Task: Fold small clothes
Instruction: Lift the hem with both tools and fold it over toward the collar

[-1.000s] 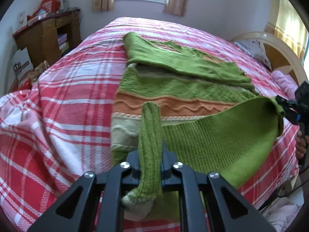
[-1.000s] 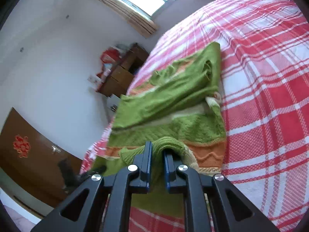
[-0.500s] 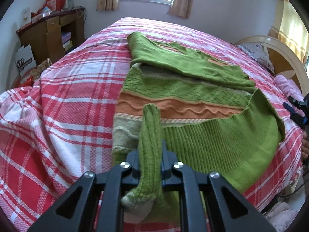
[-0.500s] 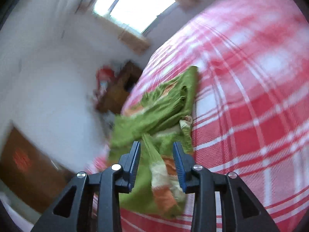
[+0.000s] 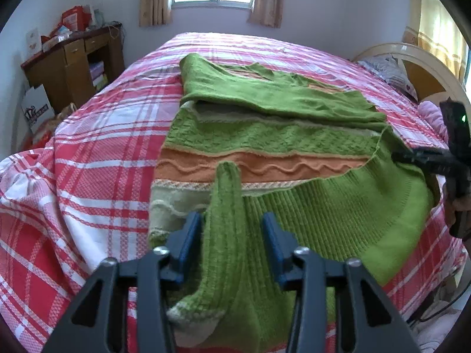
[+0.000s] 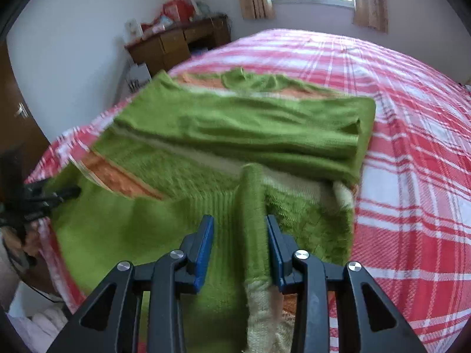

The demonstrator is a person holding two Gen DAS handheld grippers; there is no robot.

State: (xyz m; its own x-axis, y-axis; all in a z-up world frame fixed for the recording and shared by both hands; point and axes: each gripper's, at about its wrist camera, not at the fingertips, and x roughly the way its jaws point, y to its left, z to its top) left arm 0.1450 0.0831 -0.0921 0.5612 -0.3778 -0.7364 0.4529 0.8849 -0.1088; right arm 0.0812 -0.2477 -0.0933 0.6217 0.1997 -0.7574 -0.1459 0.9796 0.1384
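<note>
Lying folded on the bed (image 5: pixel 97 135), green sweater (image 5: pixel 265 135); over its hem, left gripper (image 5: pixel 232 241) opening, right gripper (image 6: pixel 238 244) parted, neither pinching knit.

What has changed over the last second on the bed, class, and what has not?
Both grippers have let go of the green sweater. The left gripper, clamped on a fold a second ago, is opening, with the fold still between its jaws. The right gripper has released the hem corner, which has dropped. The folded sleeves and the plaid bedspread lie as before.
</note>
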